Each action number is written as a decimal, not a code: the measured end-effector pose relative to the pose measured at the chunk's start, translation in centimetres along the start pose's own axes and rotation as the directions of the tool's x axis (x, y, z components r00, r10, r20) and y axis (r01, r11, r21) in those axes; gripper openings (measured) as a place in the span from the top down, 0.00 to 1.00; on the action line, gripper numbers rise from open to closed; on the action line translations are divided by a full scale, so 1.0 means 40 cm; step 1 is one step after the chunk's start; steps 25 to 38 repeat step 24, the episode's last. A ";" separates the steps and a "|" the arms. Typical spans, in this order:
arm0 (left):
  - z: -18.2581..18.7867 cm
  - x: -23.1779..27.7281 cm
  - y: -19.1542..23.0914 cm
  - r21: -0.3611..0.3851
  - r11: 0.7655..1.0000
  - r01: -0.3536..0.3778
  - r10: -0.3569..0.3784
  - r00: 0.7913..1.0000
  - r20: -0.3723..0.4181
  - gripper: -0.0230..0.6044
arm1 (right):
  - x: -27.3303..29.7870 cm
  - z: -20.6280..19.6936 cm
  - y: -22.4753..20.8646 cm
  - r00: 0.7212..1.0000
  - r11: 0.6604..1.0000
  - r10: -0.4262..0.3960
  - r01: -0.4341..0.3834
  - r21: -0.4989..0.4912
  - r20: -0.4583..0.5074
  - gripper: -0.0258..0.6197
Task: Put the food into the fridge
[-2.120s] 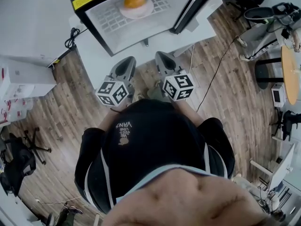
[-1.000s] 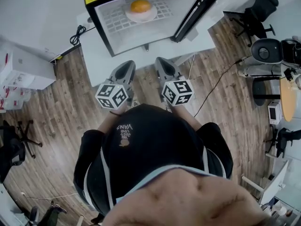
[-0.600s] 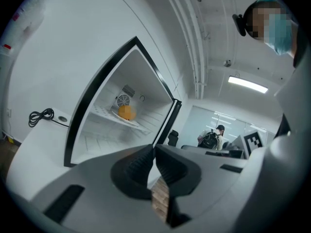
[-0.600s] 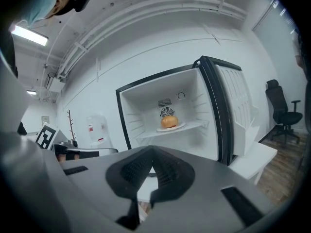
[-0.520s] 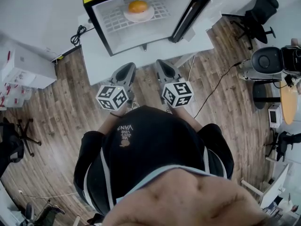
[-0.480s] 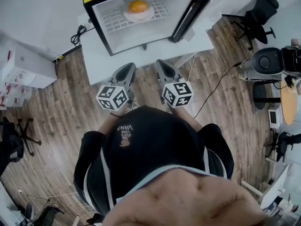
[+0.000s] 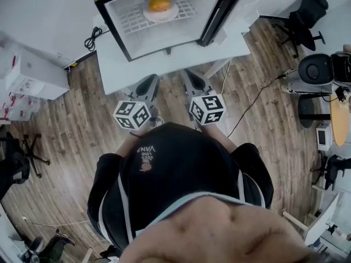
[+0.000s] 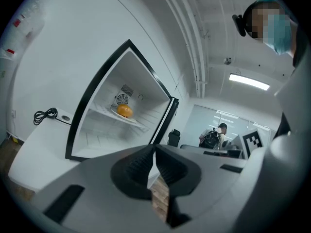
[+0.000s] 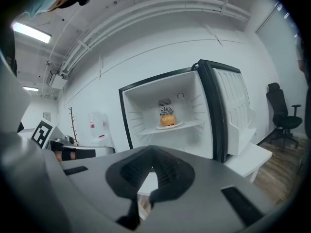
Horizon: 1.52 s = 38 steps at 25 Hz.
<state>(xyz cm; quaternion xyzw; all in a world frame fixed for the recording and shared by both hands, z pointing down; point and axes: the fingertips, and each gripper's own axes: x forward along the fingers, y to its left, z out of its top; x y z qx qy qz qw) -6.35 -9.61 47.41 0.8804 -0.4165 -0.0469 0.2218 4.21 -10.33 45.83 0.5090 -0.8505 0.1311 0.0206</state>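
The food (image 7: 159,4), a round orange item on a white plate (image 7: 160,15), sits on the wire shelf inside the open fridge (image 7: 113,16), straight ahead of both grippers and well apart from them. The fridge door (image 7: 218,11) stands swung out ahead and to the right of the right gripper (image 7: 193,80). The left gripper (image 7: 147,84) and the right one are held side by side near the edge of the white table (image 7: 164,59) that bears the fridge, each with its jaws pressed together and nothing between them.
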 end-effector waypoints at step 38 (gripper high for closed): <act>-0.012 0.008 -0.013 -0.012 1.000 -0.009 0.009 1.000 0.001 0.92 | -0.010 -0.009 -0.011 1.000 1.000 0.004 -0.004 -0.005 -0.007 0.94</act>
